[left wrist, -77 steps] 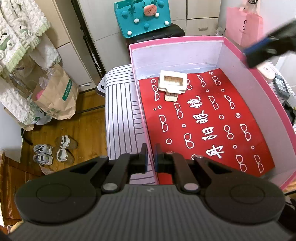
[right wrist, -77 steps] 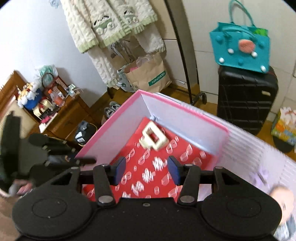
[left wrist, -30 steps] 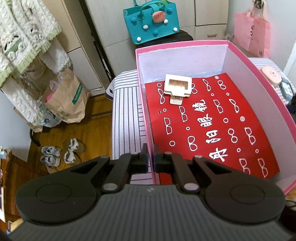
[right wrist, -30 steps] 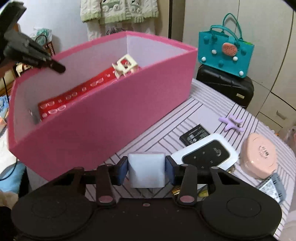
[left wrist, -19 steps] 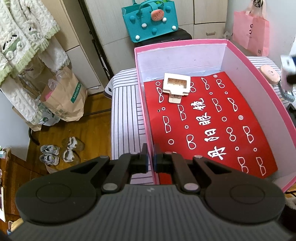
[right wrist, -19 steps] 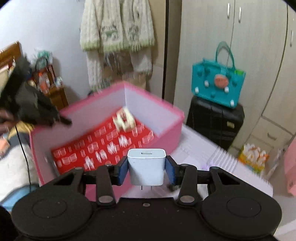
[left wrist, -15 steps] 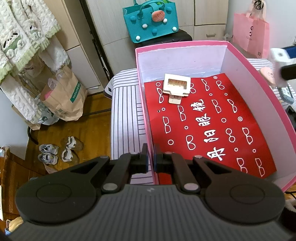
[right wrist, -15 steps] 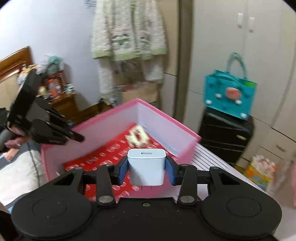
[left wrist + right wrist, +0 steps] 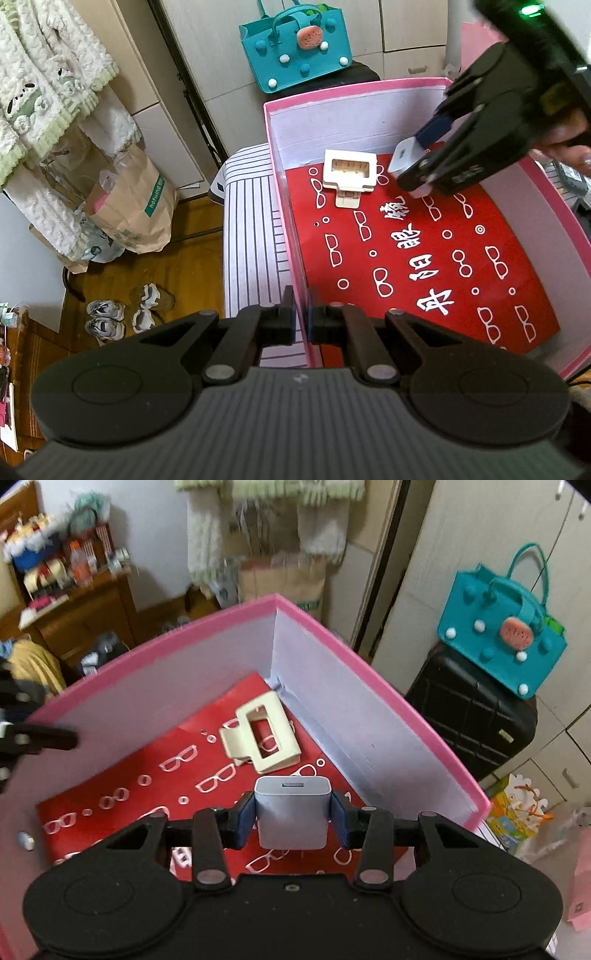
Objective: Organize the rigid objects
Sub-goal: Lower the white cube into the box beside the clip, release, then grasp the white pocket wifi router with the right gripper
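A pink box point(image 9: 354, 90) with a red, glasses-patterned floor sits on a striped tabletop. My left gripper point(image 9: 299, 314) is shut on the box's near left wall. One of its fingers point(image 9: 51, 738) shows at the left edge of the right wrist view. A cream hair clip point(image 9: 350, 170) lies in the far left corner of the box. My right gripper point(image 9: 421, 155) reaches in over the box's right side. It is shut on a white charger cube point(image 9: 402, 158), just above the floor and right of the clip. From the right wrist, the charger point(image 9: 291, 794) sits between the pads, close in front of the clip point(image 9: 236, 744).
A teal bag point(image 9: 295, 51) stands on a black suitcase point(image 9: 469, 716) behind the box wall point(image 9: 325, 686). The striped tabletop point(image 9: 251, 236) ends left of the box. Below it are a paper bag point(image 9: 136, 206) and shoes point(image 9: 122, 314). Small devices point(image 9: 569, 177) lie to the right.
My right gripper has carried the charger from the table outside the box, up over the wall and down inside near the hair clip. The left gripper has kept its grip on the wall.
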The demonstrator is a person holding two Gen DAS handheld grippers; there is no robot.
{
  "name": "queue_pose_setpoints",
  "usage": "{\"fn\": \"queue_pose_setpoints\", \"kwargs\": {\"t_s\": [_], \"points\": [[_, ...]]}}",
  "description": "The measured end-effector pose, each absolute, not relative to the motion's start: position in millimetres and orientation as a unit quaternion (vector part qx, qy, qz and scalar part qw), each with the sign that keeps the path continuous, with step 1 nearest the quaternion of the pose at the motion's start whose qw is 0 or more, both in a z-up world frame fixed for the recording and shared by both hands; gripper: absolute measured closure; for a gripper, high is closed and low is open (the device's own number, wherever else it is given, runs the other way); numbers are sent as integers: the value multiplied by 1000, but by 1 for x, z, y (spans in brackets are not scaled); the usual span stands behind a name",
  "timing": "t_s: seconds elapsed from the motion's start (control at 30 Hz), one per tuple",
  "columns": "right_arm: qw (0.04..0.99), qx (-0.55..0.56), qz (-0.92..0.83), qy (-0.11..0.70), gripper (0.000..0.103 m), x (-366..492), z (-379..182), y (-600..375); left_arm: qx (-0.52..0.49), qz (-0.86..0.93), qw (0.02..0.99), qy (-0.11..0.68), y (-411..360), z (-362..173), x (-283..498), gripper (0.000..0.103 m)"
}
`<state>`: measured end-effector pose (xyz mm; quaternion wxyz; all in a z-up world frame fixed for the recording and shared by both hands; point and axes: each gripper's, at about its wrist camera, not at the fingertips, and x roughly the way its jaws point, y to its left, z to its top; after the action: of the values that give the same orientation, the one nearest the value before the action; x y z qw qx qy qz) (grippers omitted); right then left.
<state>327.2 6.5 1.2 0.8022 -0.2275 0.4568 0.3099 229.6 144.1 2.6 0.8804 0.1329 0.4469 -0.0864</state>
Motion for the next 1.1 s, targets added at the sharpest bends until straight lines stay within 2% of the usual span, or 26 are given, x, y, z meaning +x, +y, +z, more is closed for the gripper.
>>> {"fn": "queue_pose_setpoints", "kwargs": {"t_s": [0.37,0.47,0.8,0.87,0.93,1.1], "points": [[799,-214,306,470,55,343,-6,29,118,-93,880,450,148,4,231,98],[807,-214,299,463,51,342,-2,24,117,-94,881,448,149,4,231,98],[850,-87,328,404,48,276,76,-69,108,-95,884,445,151,3,230,98],[859,-74,319,393,47,260,82,-89,103,-94,885,444,151,3,229,98],[870,-68,298,387,40,245,82,-111,98,-91,886,445,151,3,230,98],[884,-80,256,383,39,216,68,-152,107,-83,892,431,148,8,228,98]]}}
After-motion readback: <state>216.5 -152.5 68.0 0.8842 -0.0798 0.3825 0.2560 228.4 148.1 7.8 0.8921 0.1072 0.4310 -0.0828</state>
